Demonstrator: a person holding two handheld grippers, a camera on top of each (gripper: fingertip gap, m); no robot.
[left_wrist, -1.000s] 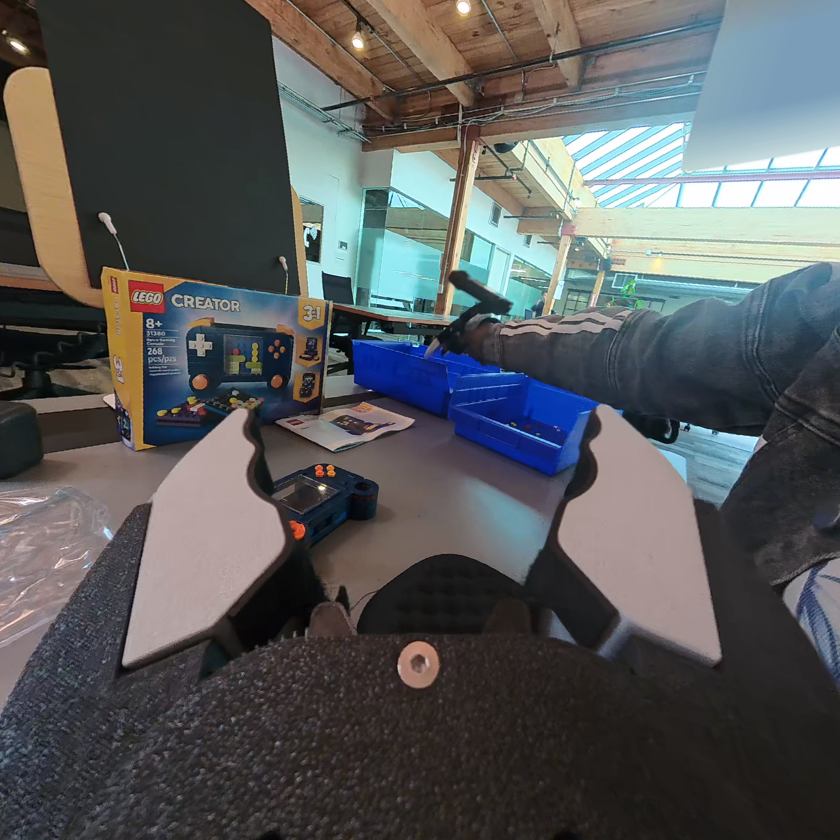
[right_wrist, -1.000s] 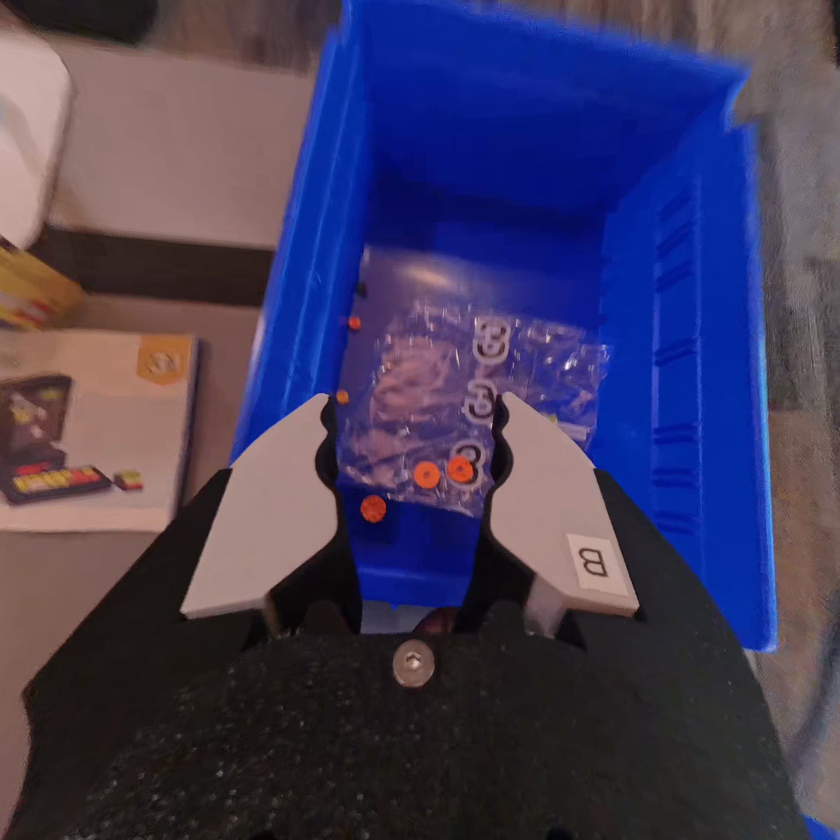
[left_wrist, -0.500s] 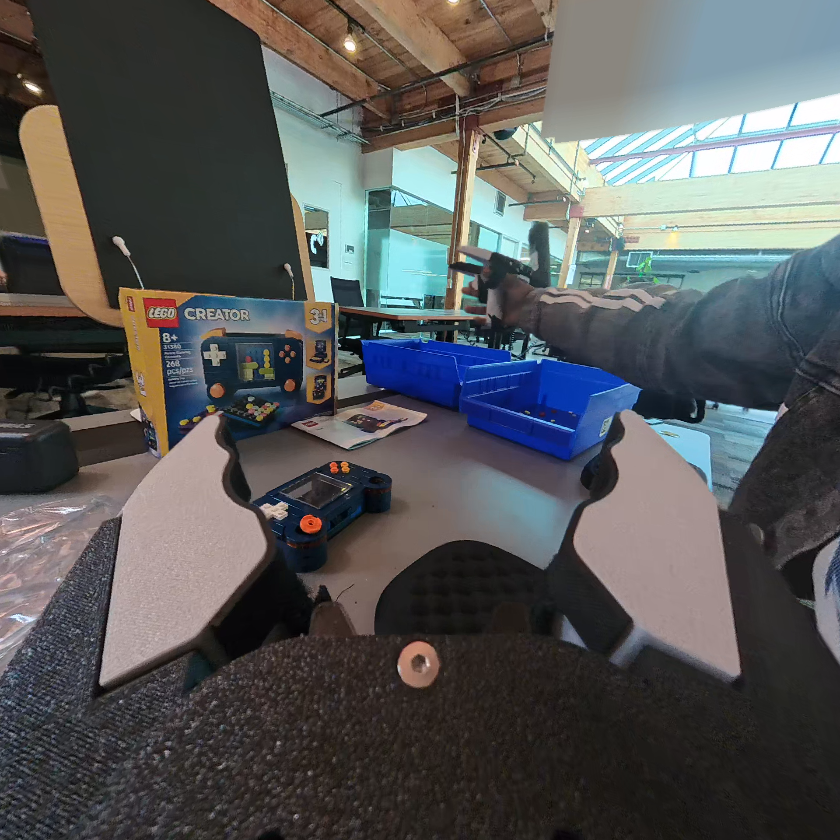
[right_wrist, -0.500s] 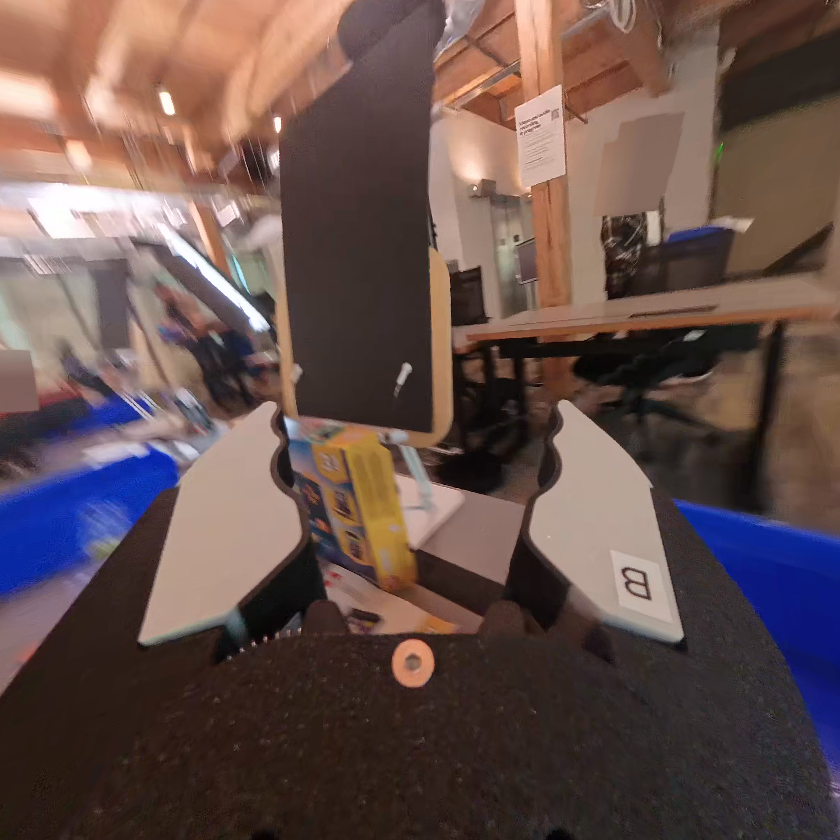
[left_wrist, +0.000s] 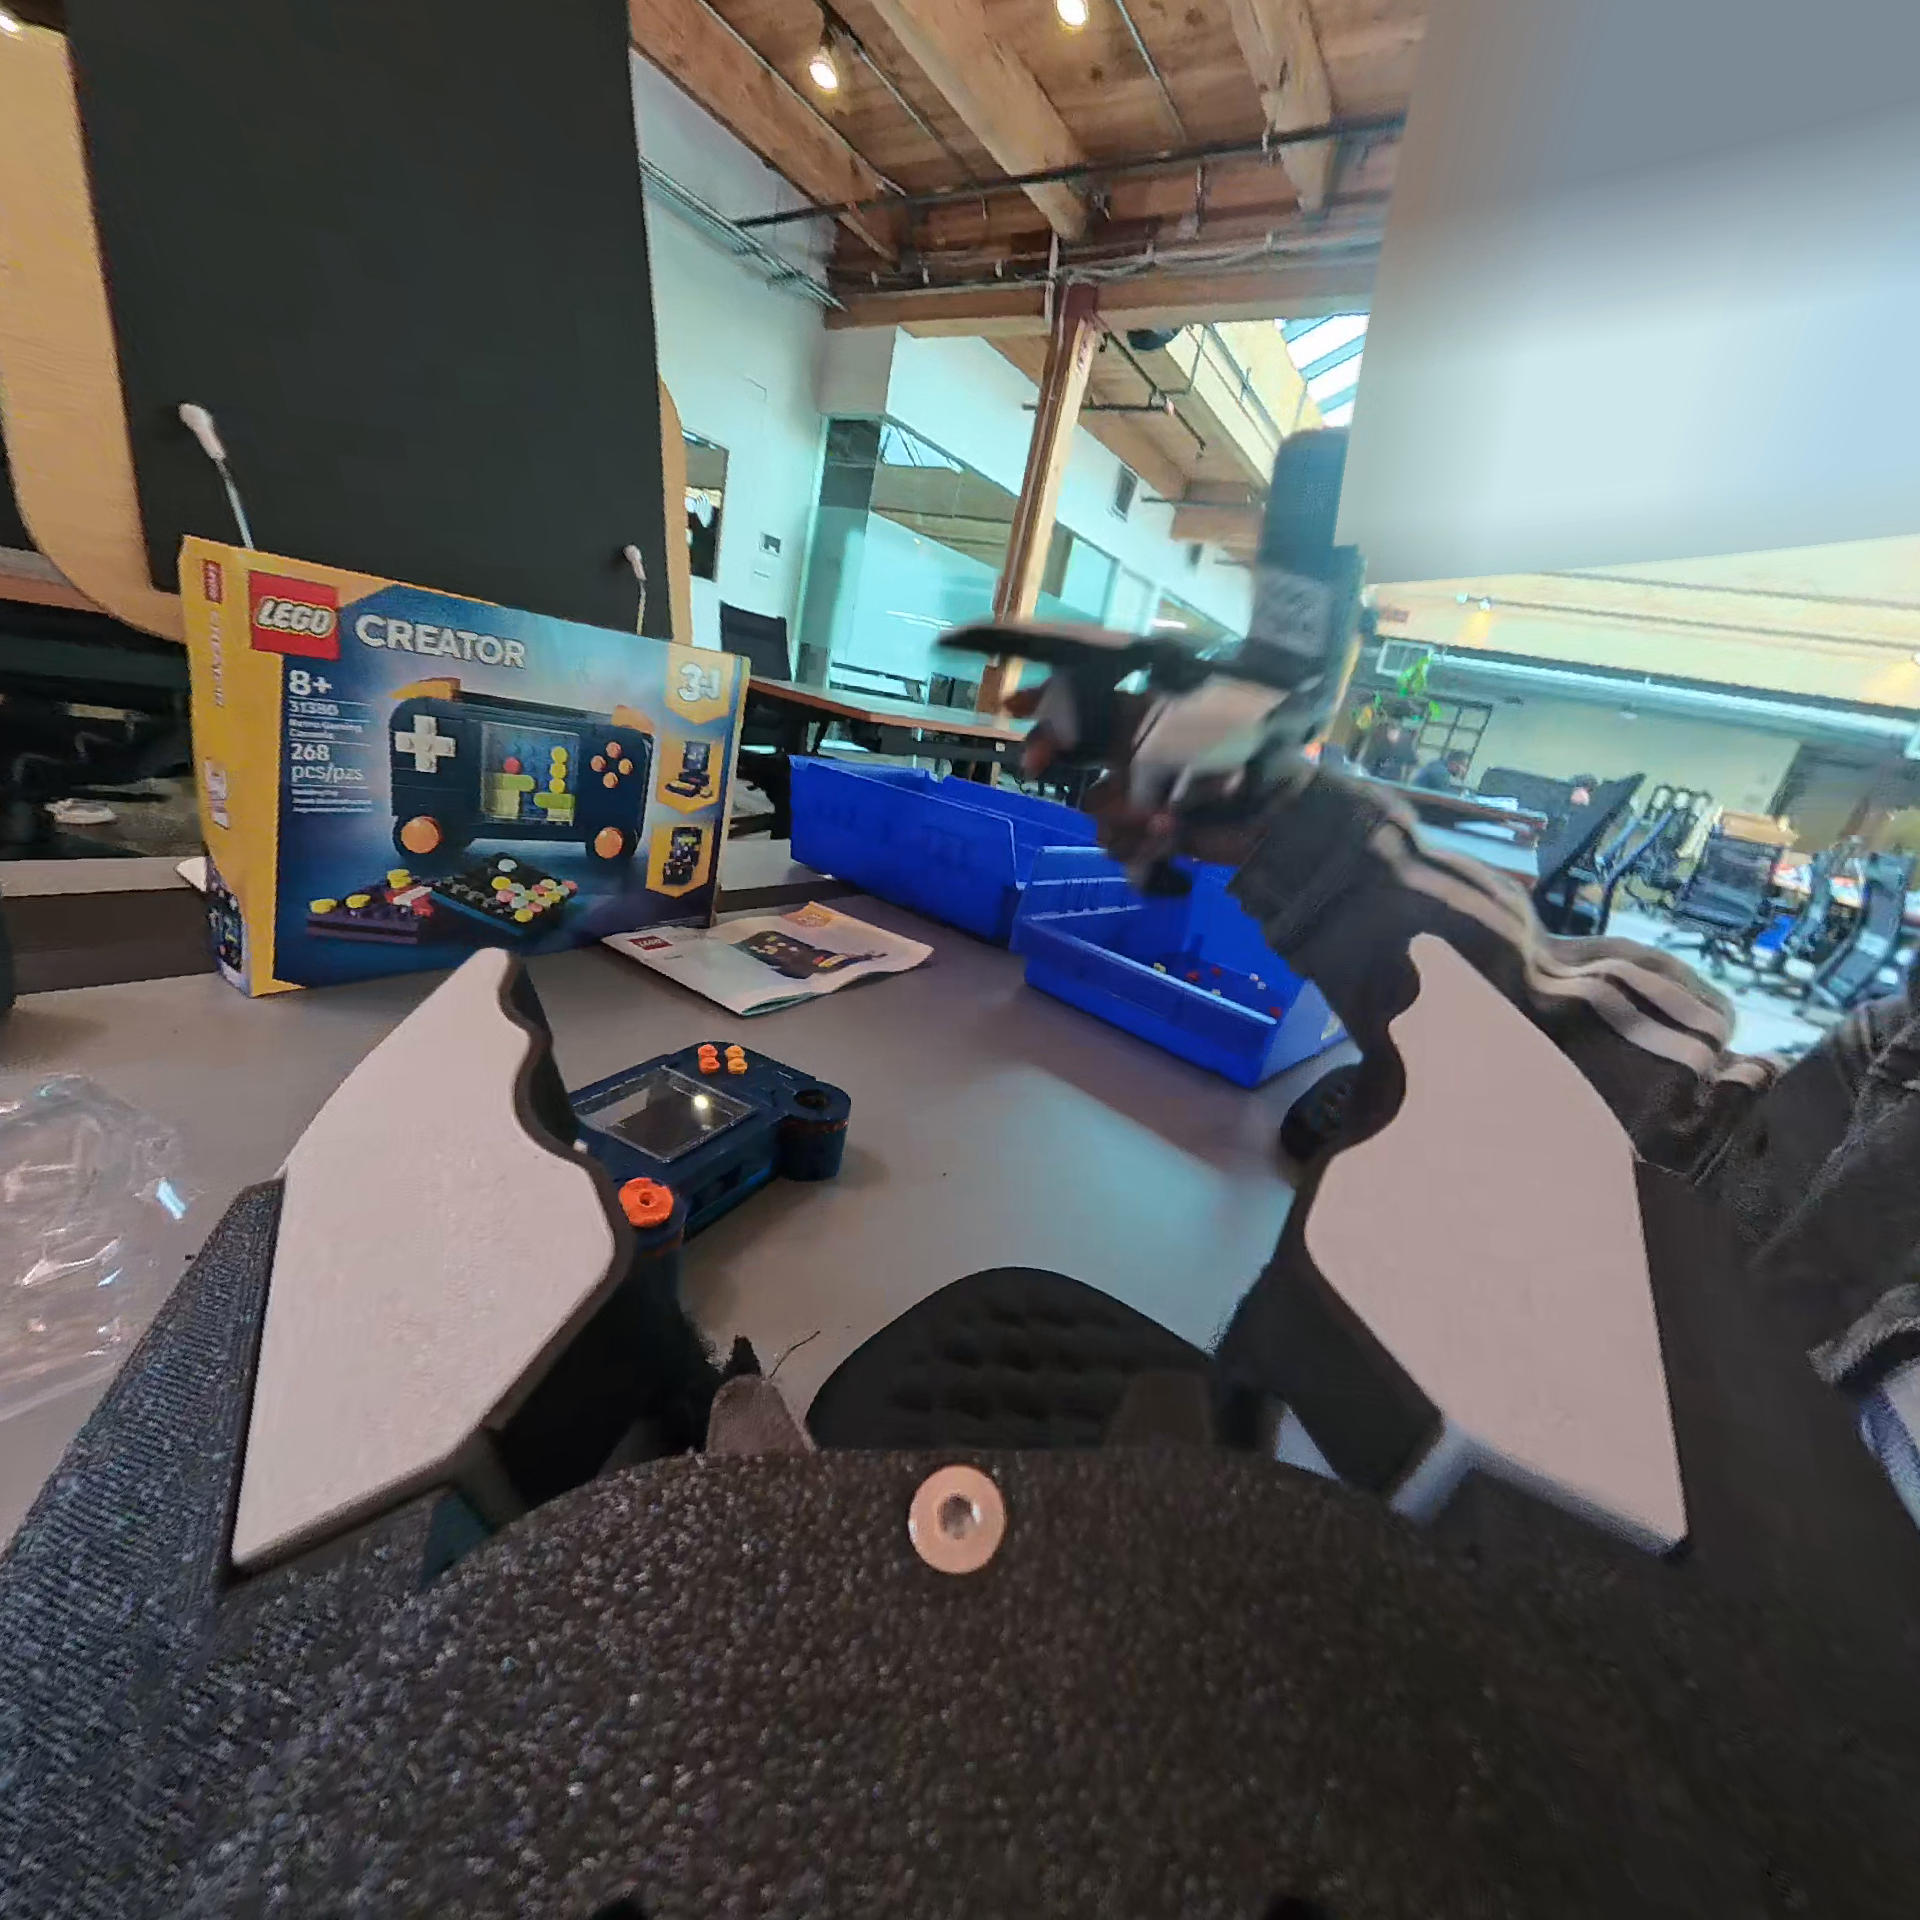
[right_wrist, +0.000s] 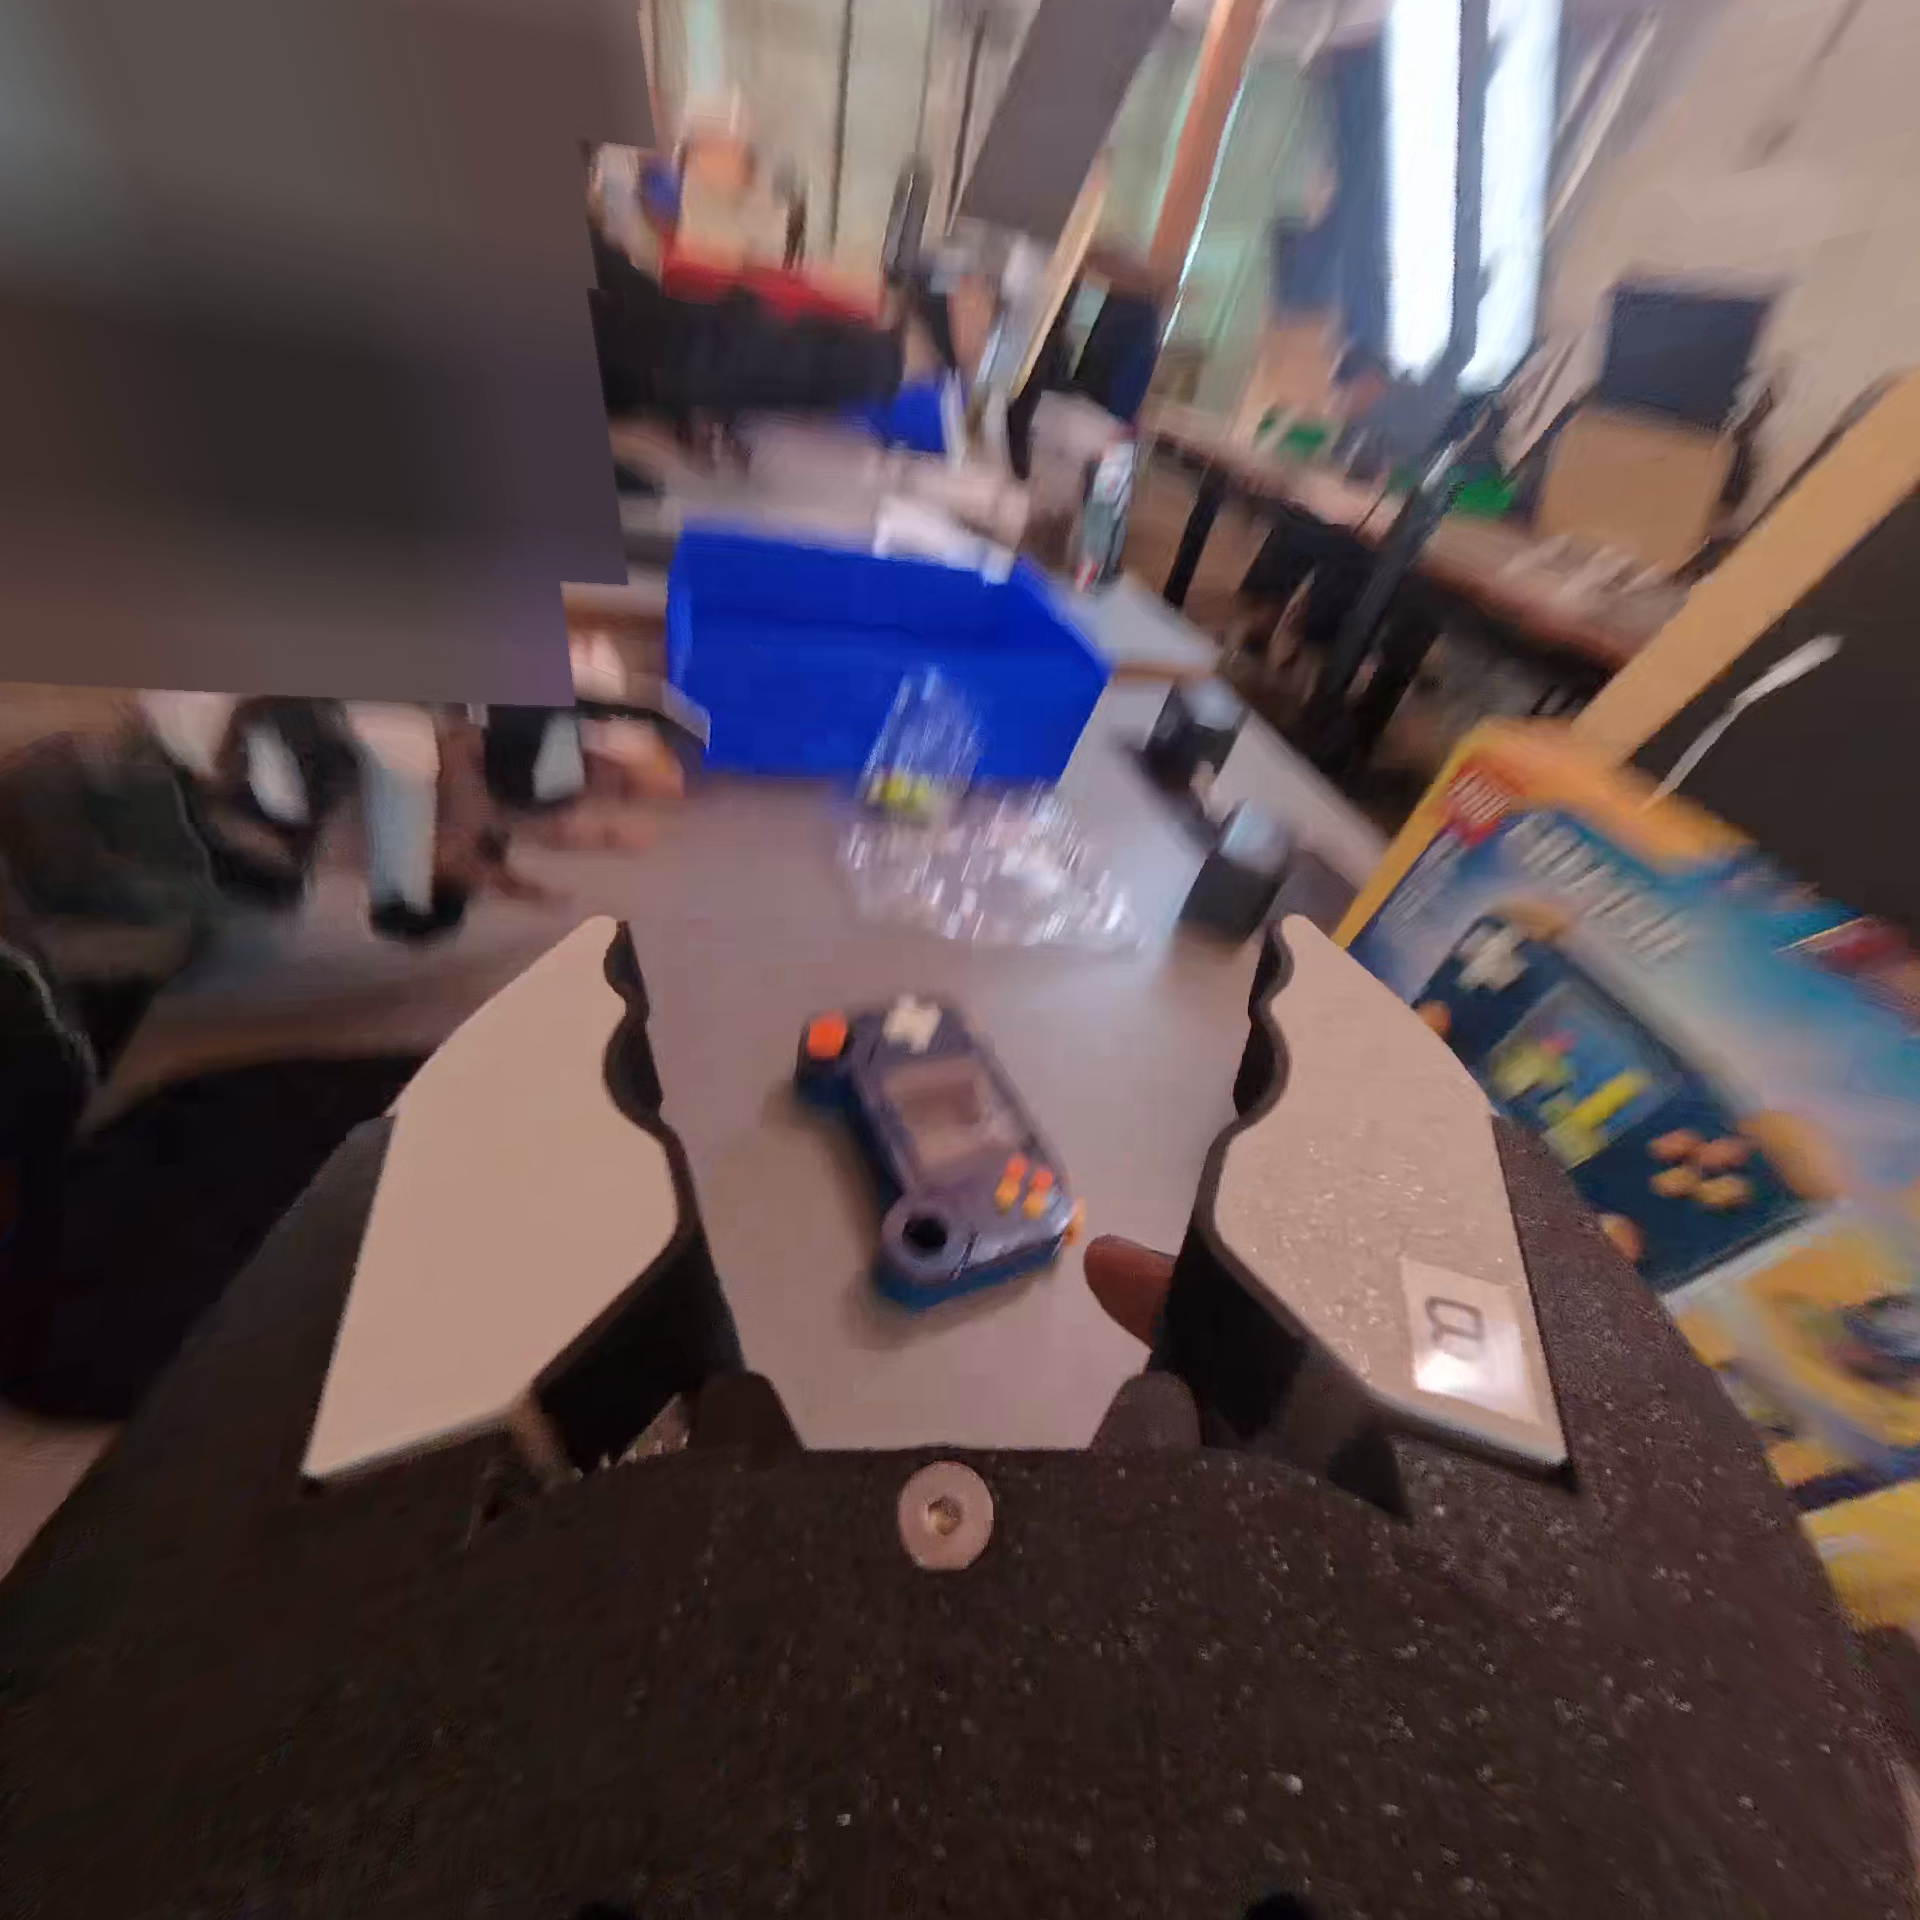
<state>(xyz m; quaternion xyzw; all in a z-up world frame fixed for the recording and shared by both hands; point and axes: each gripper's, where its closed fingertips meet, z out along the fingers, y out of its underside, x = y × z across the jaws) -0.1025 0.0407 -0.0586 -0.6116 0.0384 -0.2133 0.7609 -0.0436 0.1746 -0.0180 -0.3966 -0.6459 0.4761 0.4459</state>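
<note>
A dark blue brick-built handheld console (left_wrist: 717, 1132) with orange buttons lies on the grey table (left_wrist: 1039, 1122). My left gripper (left_wrist: 966, 951) is open and empty, low over the table, with the console just ahead beside its left finger. My right gripper (right_wrist: 951, 925) is open and empty and hovers above the table, facing the console (right_wrist: 935, 1132), which lies between its fingers in the blurred view. The right gripper also shows in the left wrist view (left_wrist: 997, 691), blurred, held in the air above the blue bins by a hand in a dark sleeve.
A yellow and blue toy box (left_wrist: 468, 769) stands at the back left, with a booklet (left_wrist: 769, 951) beside it. Two blue bins (left_wrist: 1174, 977) sit at the back right, the nearer one holding small loose pieces. Crumpled clear plastic bags (left_wrist: 73, 1195) lie at the left.
My right gripper has left the blue bin, swung up and around, opened wider and now faces the console. My left gripper has stayed open and shifted only slightly.
</note>
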